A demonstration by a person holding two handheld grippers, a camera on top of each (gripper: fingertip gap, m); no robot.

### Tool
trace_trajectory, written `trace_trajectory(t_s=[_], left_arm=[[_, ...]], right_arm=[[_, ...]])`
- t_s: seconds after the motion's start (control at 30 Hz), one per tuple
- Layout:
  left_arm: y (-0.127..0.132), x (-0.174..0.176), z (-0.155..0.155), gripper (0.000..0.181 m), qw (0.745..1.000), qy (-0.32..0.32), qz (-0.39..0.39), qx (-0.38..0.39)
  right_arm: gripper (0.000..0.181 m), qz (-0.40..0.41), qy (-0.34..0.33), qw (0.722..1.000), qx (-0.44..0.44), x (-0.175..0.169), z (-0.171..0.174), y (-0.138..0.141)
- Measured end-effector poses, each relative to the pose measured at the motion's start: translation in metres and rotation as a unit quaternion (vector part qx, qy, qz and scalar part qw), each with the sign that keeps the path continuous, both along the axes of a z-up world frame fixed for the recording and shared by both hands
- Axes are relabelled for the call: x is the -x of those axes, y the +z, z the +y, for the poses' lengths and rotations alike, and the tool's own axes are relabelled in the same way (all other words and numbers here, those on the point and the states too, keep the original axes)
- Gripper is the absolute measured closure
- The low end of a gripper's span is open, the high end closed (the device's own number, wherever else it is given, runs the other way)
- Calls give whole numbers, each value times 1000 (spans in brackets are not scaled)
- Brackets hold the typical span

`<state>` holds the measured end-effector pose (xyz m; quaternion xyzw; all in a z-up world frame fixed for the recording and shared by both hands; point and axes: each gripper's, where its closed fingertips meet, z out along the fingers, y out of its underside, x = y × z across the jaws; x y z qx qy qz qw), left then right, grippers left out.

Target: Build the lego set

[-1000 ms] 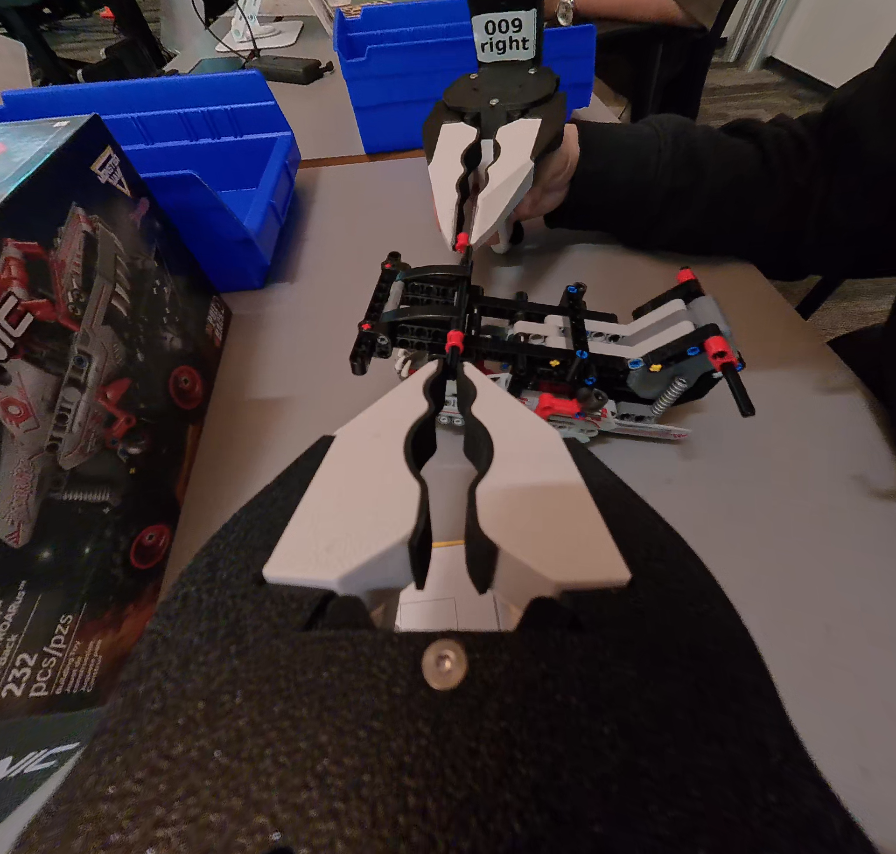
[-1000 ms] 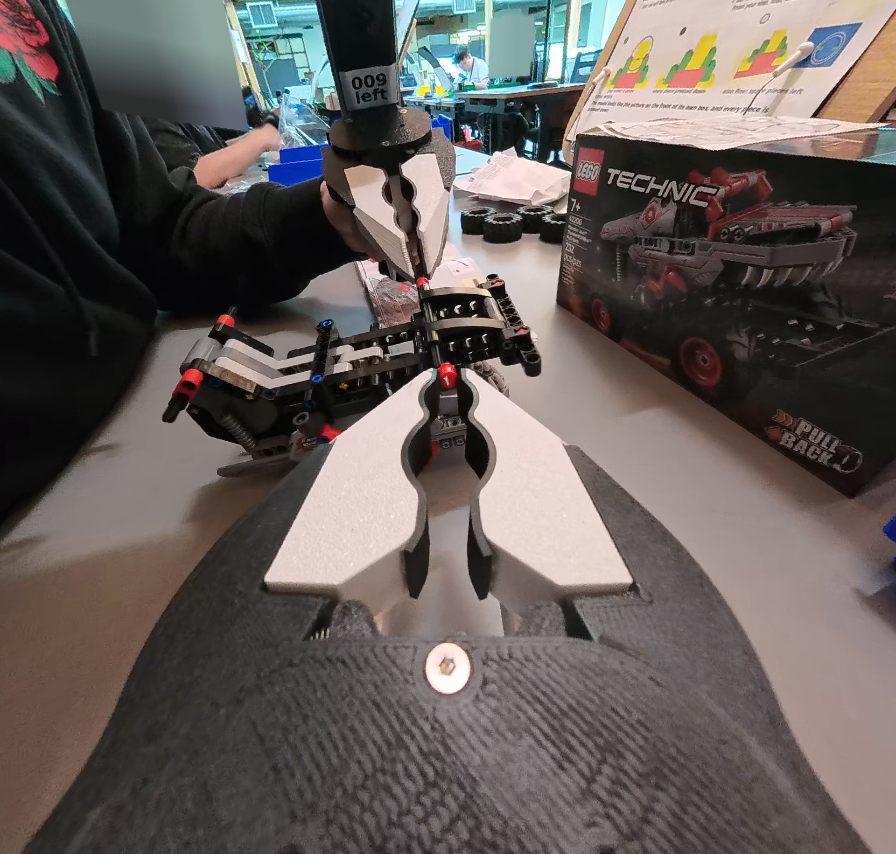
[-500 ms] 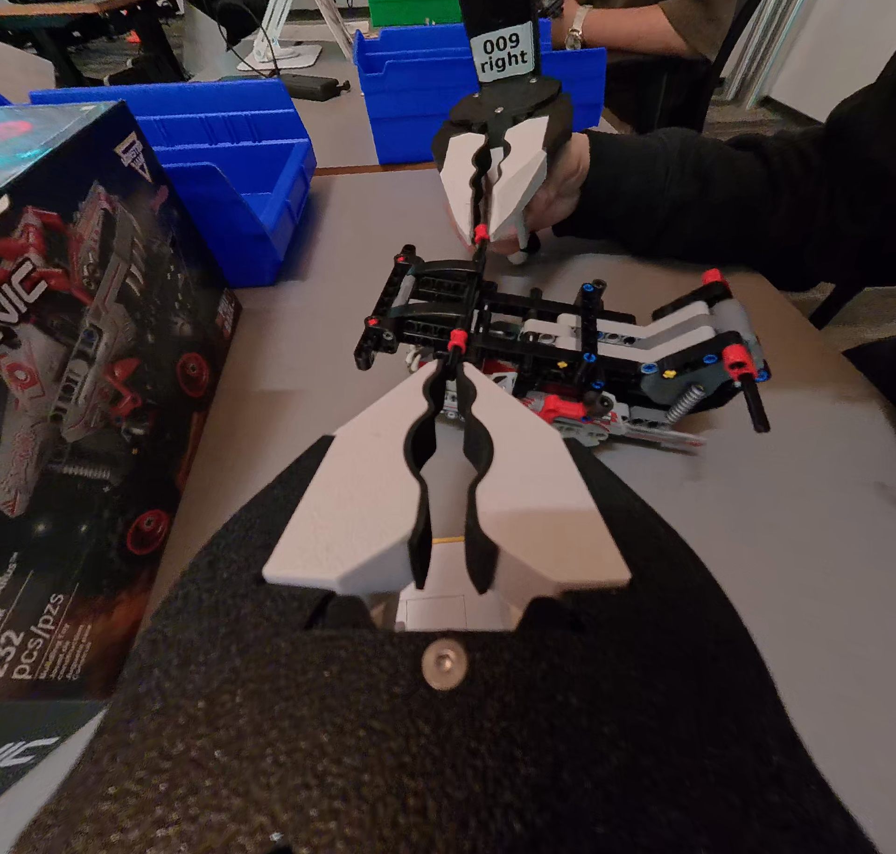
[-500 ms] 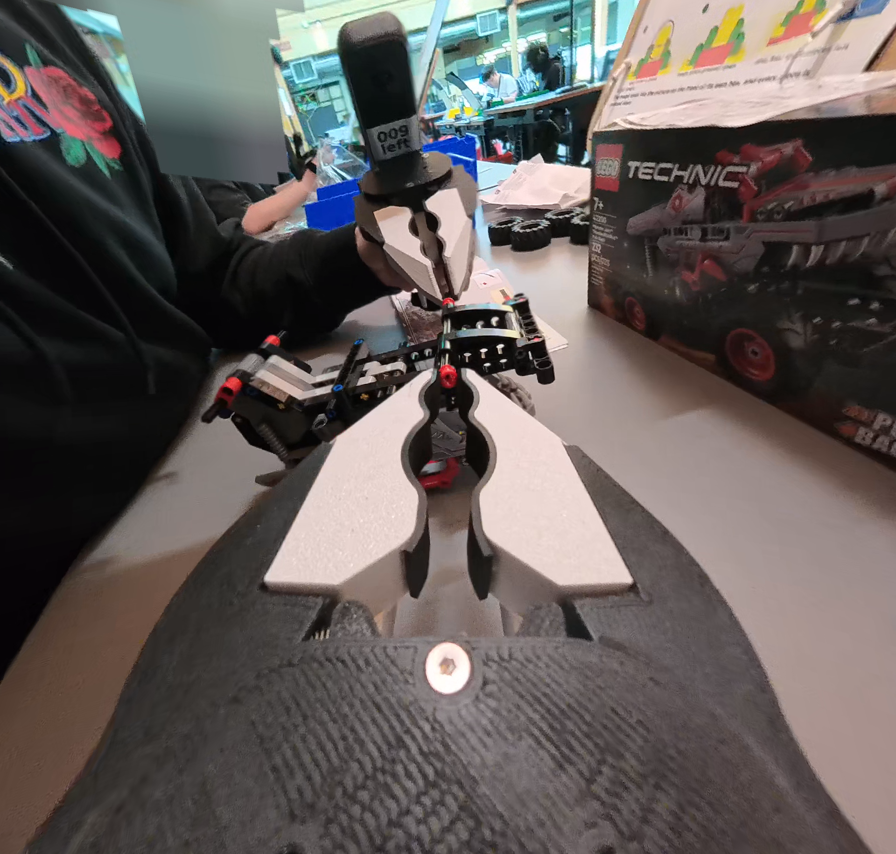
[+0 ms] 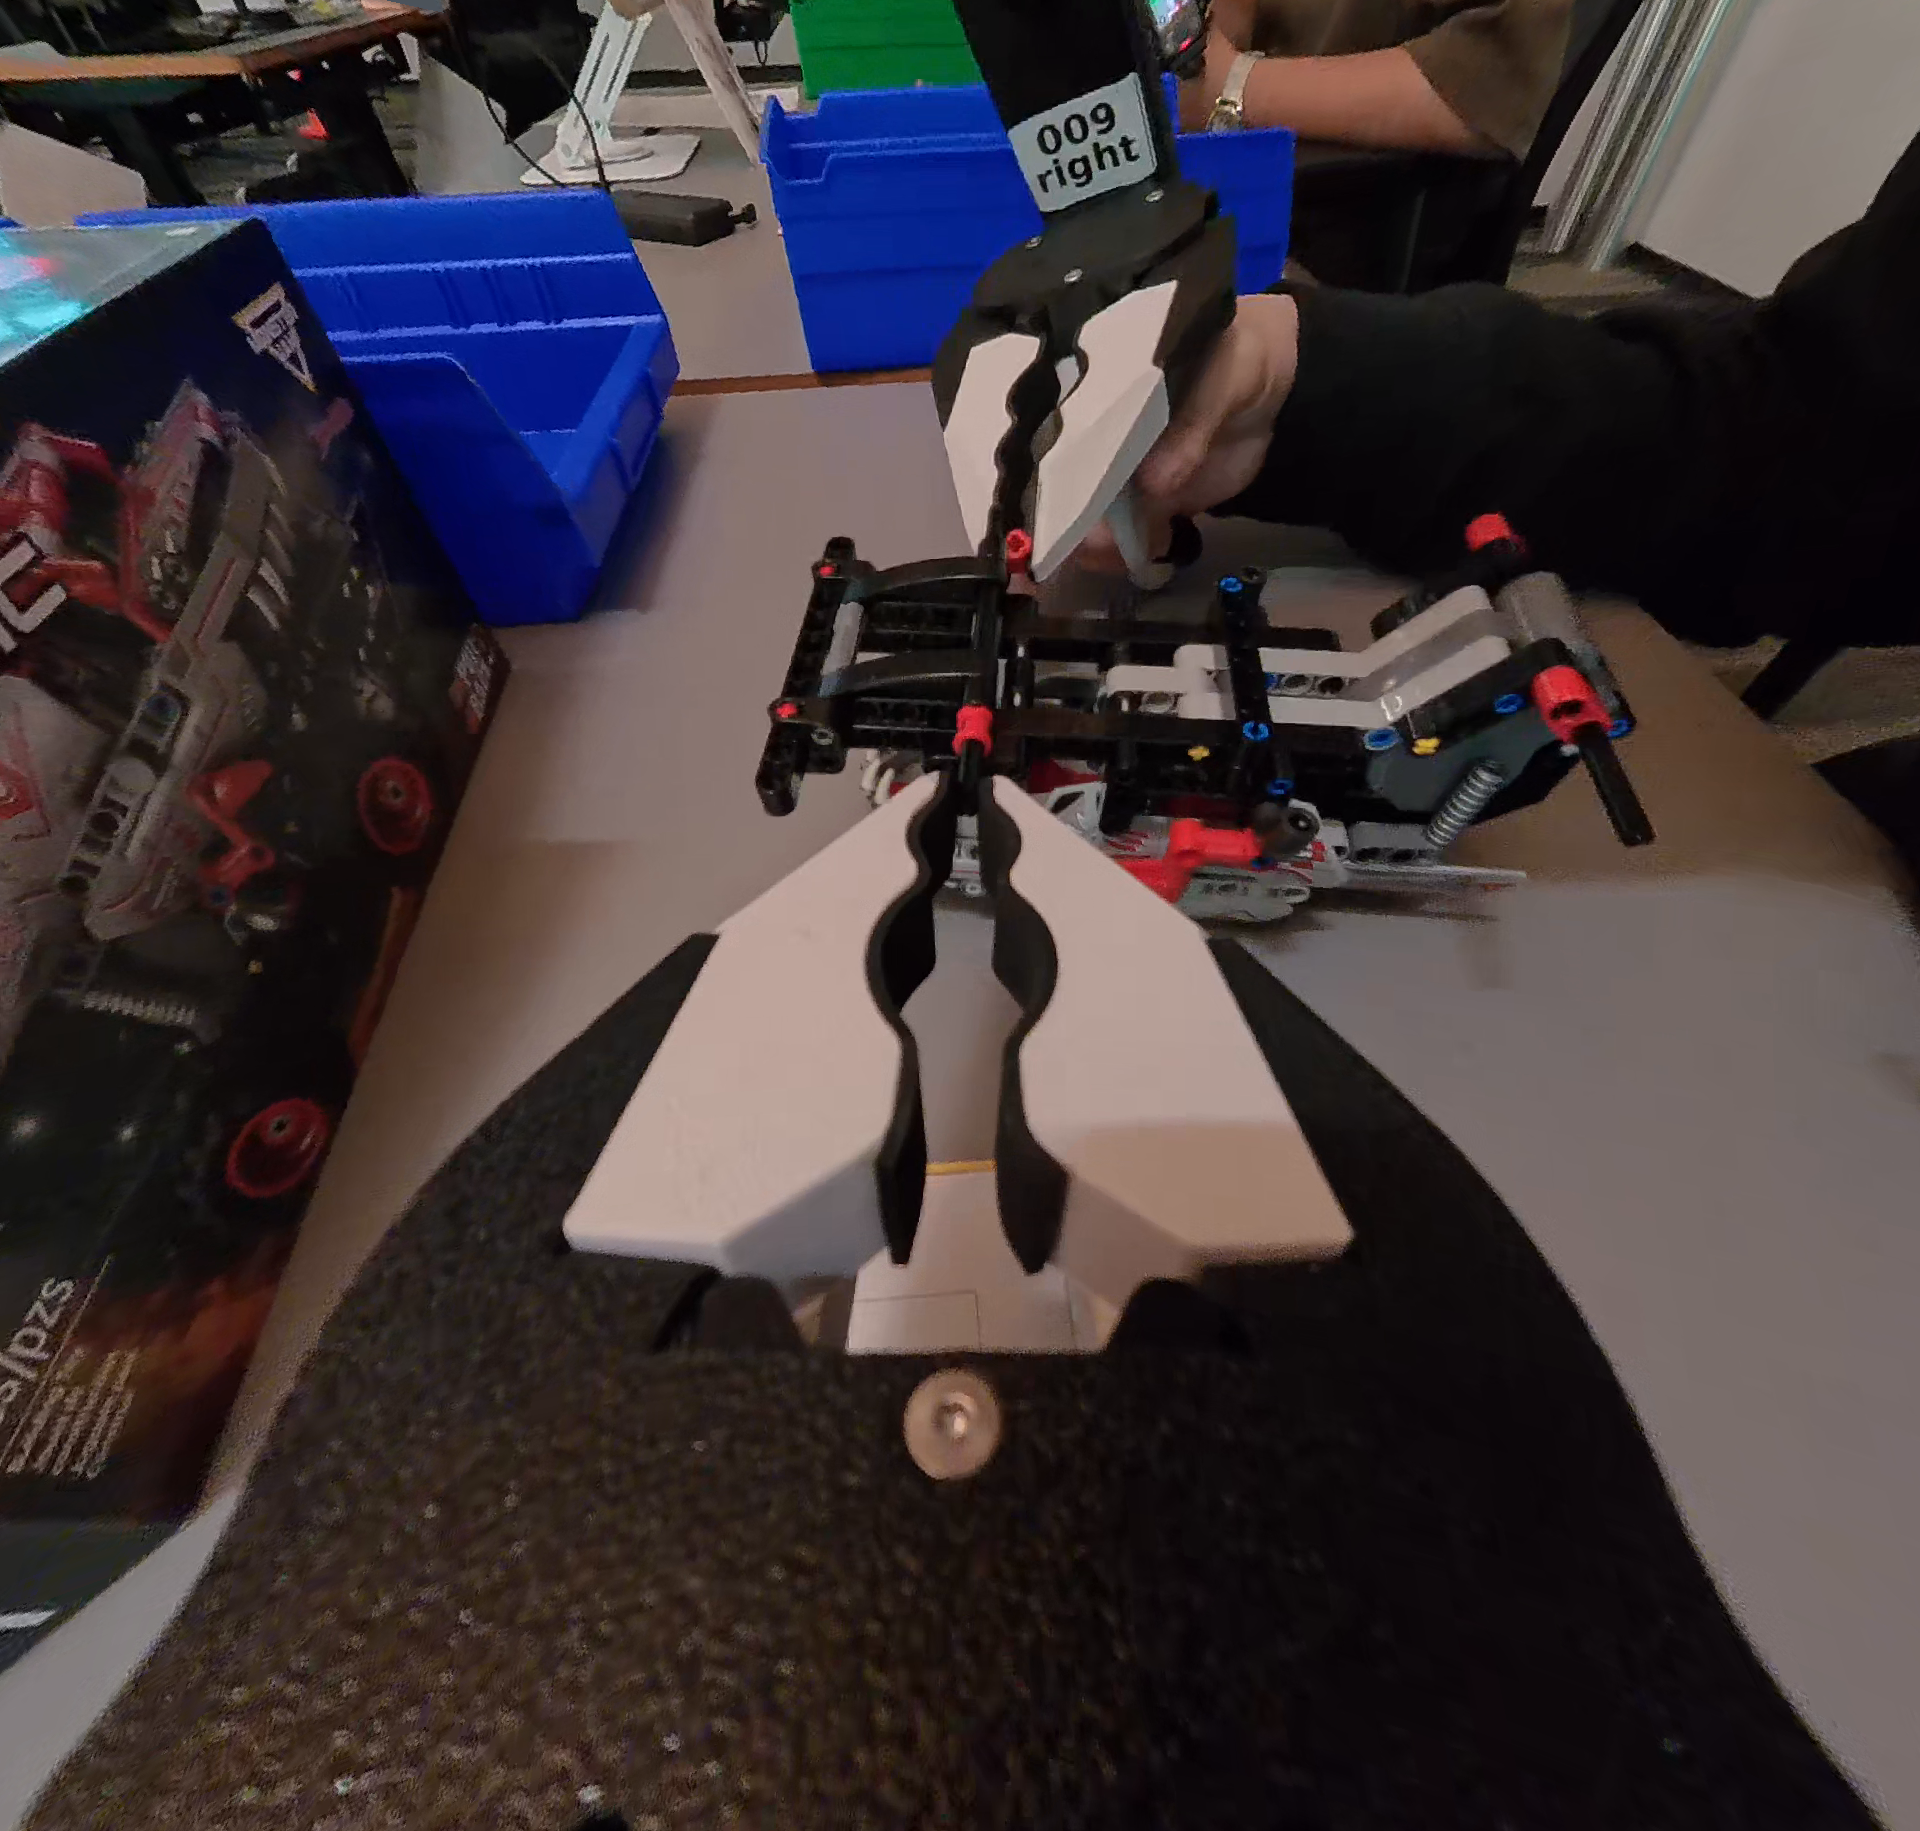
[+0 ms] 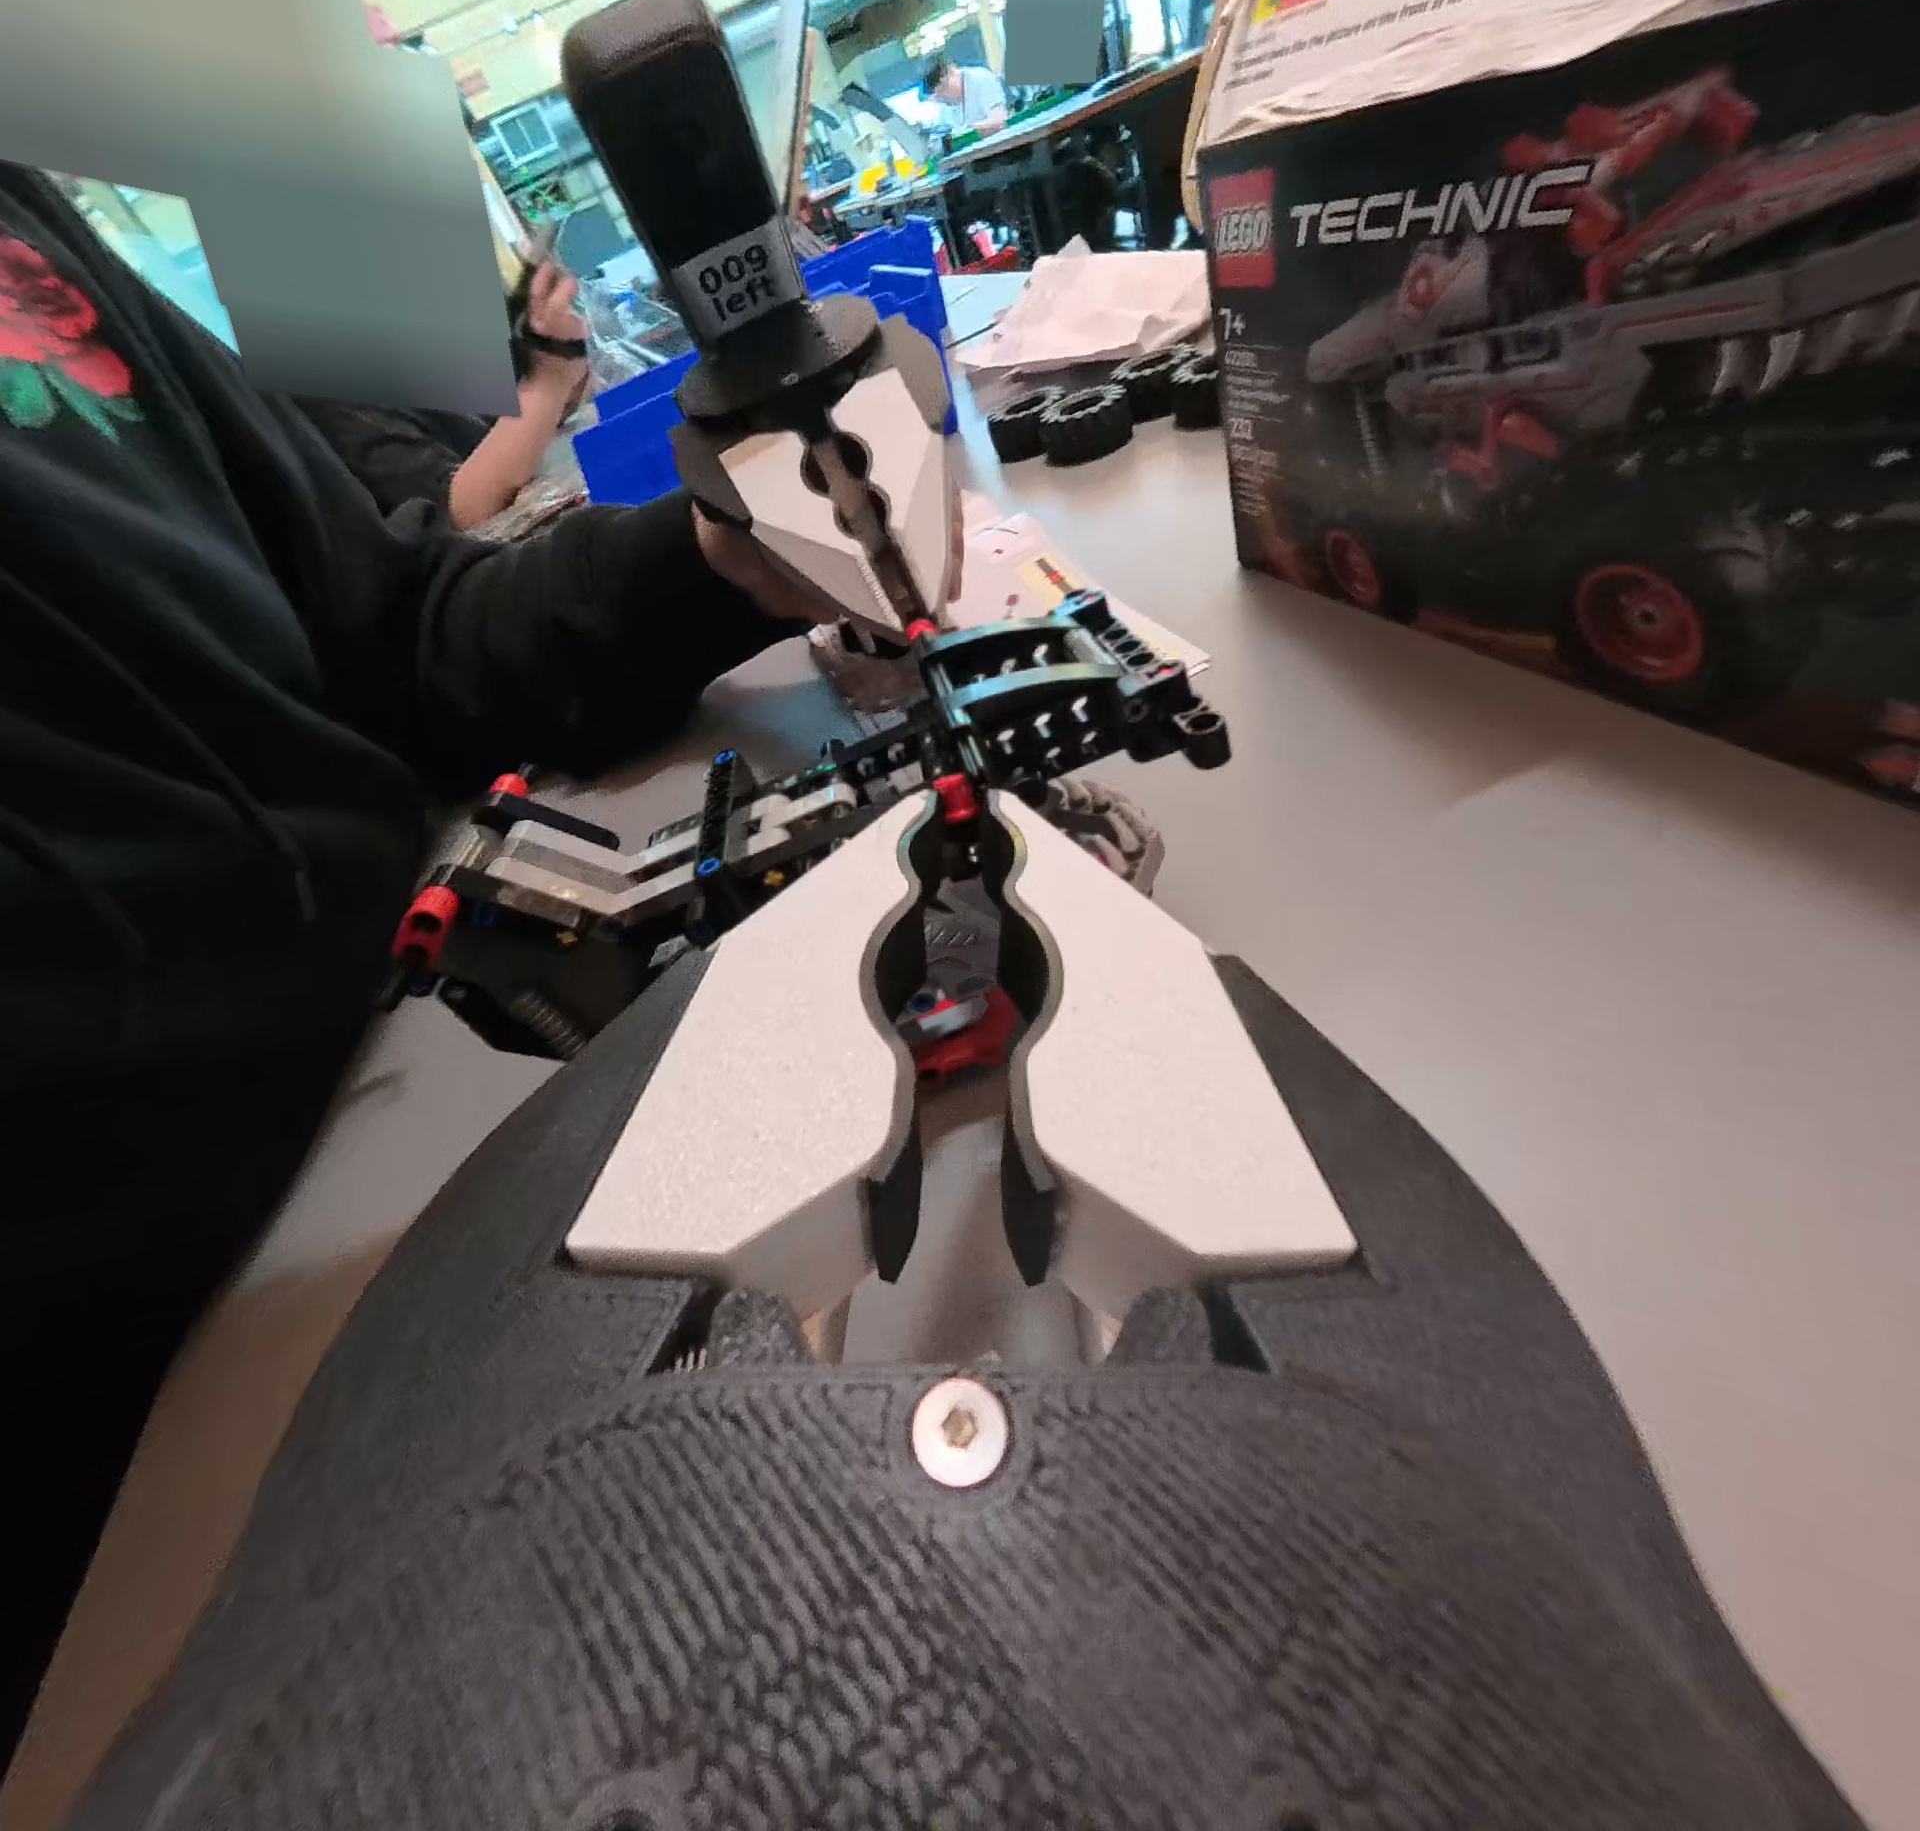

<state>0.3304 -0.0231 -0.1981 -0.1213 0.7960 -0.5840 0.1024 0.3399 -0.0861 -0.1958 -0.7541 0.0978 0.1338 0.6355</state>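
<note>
A white sticker with printed characters is carried on the black handle of each gripper, and the set's box (image 6: 1579, 379) bears a logo, large lettering and a picture of a red and grey truck; none of this writing is repeated here. The half-built lego model (image 5: 1174, 711), a black, grey and red frame, is held above the grey table (image 5: 1610, 1106) between the two grippers. The left gripper (image 5: 968, 789) is seen with its jaws closed on the near end of a thin black axle with a red bush, and the right gripper (image 5: 1013, 545) is pinched on the axle's far end, at another red bush. In the right wrist view the same hold is shown from the other side, with the right gripper (image 6: 954, 810) clamped at the near bush and the left gripper (image 6: 914, 628) at the far one. Open table is left to the right of the model in the left wrist view, while the box stands close on the left. Blue bins (image 5: 499, 399) are set behind the box and further blue bins (image 5: 894, 233) near the table's far edge. A black sleeve (image 5: 1558, 431) reaches in over the model's rear end. Loose black tyres (image 6: 1081, 420), crumpled paper (image 6: 1091, 311) and a printed sheet (image 6: 1039, 576) are seen beyond the model.
</note>
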Motion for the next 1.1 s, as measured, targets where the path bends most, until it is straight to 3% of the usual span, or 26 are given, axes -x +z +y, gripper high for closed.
trace_trajectory(t_s=[0.13, 0.2, 0.3, 0.43, 0.8, 1.1], left_arm=[[1, 0, -1, 180, 1000, -2, -1, -1], [1, 0, -1, 180, 1000, -3, 2, -4], [3, 2, -3, 180, 1000, -6, 1, -6], [4, 2, -5, 180, 1000, -7, -5, -23], [6, 4, -5, 180, 999, -10, -11, -34], [6, 5, -4, 180, 999, -9, -9, -35]], right_arm=[[176, -38, -8, 999, 8, -3, -6, -1], [176, -80, -33, 993, 78, -12, -16, -17], [176, -157, -61, 960, 224, -24, -46, -50], [175, -142, -47, 940, 305, -18, -65, -78], [172, -268, -18, 867, 421, -18, -68, -80], [175, -198, -4, 918, 344, -12, -63, -81]])
